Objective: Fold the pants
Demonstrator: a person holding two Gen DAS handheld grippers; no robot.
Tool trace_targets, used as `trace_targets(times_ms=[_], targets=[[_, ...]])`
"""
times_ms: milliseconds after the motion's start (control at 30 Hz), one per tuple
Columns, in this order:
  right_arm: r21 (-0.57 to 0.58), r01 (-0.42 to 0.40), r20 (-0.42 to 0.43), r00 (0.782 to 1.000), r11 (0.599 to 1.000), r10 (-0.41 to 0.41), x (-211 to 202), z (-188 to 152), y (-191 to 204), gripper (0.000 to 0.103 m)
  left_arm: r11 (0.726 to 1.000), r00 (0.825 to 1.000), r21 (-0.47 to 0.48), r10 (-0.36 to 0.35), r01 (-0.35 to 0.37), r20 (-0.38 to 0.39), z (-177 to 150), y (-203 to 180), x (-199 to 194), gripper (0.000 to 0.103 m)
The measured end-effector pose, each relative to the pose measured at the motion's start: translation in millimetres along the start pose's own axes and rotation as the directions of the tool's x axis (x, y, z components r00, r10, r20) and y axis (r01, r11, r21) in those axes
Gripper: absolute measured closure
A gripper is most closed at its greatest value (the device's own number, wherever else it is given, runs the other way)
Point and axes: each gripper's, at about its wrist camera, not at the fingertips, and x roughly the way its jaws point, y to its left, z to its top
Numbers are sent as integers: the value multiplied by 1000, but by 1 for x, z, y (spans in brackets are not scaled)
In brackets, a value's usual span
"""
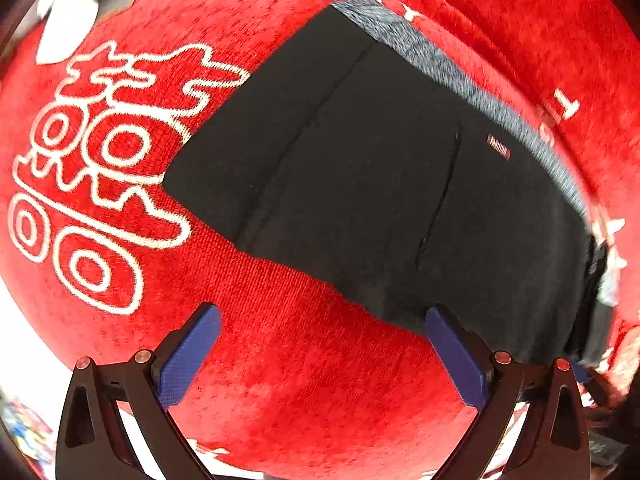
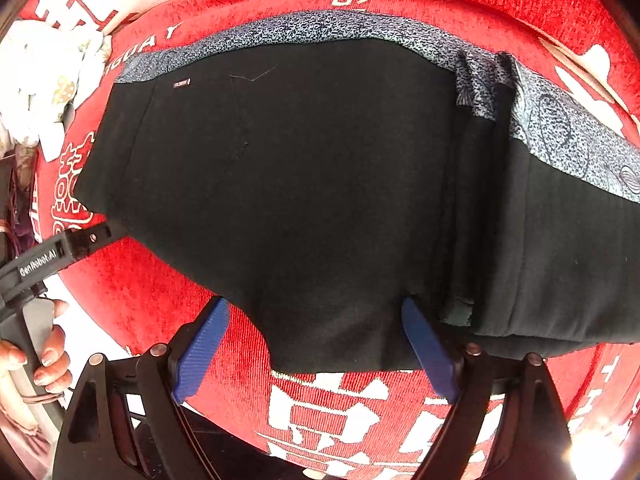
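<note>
We see the black pants (image 1: 380, 168) lying folded on a red cloth (image 1: 300, 380) with white printed figures; a grey patterned band (image 2: 320, 28) runs along their far edge. Our left tool (image 1: 322, 314) hangs spread over the cloth, its right finger at the pants' near edge. Our right tool (image 2: 316, 308) is spread too, straddling the near hem.

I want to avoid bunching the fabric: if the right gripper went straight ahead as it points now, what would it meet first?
Probably the black pants. Their near edge already lies between the open blue fingers of the right gripper, over the red blanket. How high the gripper sits above them is unclear.
</note>
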Motion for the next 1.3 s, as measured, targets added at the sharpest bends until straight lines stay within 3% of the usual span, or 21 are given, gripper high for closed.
trace_targets(times_ms=[100, 200, 233, 400, 533, 733, 833, 867, 900, 967, 1000, 1033, 1067, 1100, 1200, 1267, 1300], targets=[[0, 3, -1, 1000, 1000, -3, 3, 2, 6, 13, 982, 985, -79, -169, 171, 26, 10, 26, -6, 0], [1, 3, -1, 1000, 1000, -3, 3, 2, 6, 13, 931, 939, -129, -336, 343, 75, 19, 48, -10, 0], [0, 3, -1, 1000, 1000, -3, 3, 2, 6, 13, 919, 929, -133, -362, 370, 79, 18, 50, -12, 0], [1, 3, 3, 1000, 1000, -3, 8, 3, 13, 12, 893, 903, -133, -423, 430, 79, 13, 66, 2, 0], [-7, 7, 6, 1000, 1000, -7, 10, 2, 15, 11, 873, 878, -98, -469, 478, 100, 10, 49, 4, 0], [-20, 17, 14, 1000, 1000, -16, 12, 0, 19, 10, 875, 883, -119, -458, 468, 103, 16, 29, 5, 0], [-28, 19, 13, 1000, 999, -19, 13, 1, 22, 10, 845, 844, -85, -511, 528, 163, 18, 22, -17, 0], [-30, 18, 14, 1000, 999, -17, 14, 1, 23, 10, 846, 843, -74, -511, 528, 168, 20, 20, -19, 0], [-32, 18, 15, 1000, 999, -17, 14, 1, 23, 10, 855, 852, -76, -496, 513, 165, 23, 18, -18, 0], [-38, 22, 14, 1000, 999, -22, 14, 1, 25, 10, 891, 892, -103, -426, 443, 149, 27, 20, -8, 5], [-37, 25, 12, 1000, 999, -24, 15, 0, 26, 10, 910, 912, -111, -382, 400, 150, 28, 22, -4, 18], [-37, 27, 9, 1000, 999, -27, 15, 1, 28, 10, 929, 929, -106, -337, 354, 151, 28, 24, -2, 38], [-38, 27, 7, 1000, 999, -27, 15, 2, 28, 10, 958, 956, -92, -256, 270, 145, 27, 23, 1, 49], [-38, 26, 3, 1000, 999, -26, 14, 3, 29, 10, 969, 965, -78, -221, 233, 142, 26, 25, 3, 59], [-40, 19, -5, 1000, 999, -20, 9, 7, 33, 10, 984, 969, -11, -174, 179, 177, 21, 21, -3, 64], [-44, 19, 18, 1000, 999, -18, -3, 11, 36, 10, 992, 970, 117, -69, 42, 232, 14, -1, -12, 65], [-46, 16, 33, 999, 999, -14, -10, 13, 38, 10, 979, 961, 196, -5, -51, 275, 9, -16, -15, 65]])
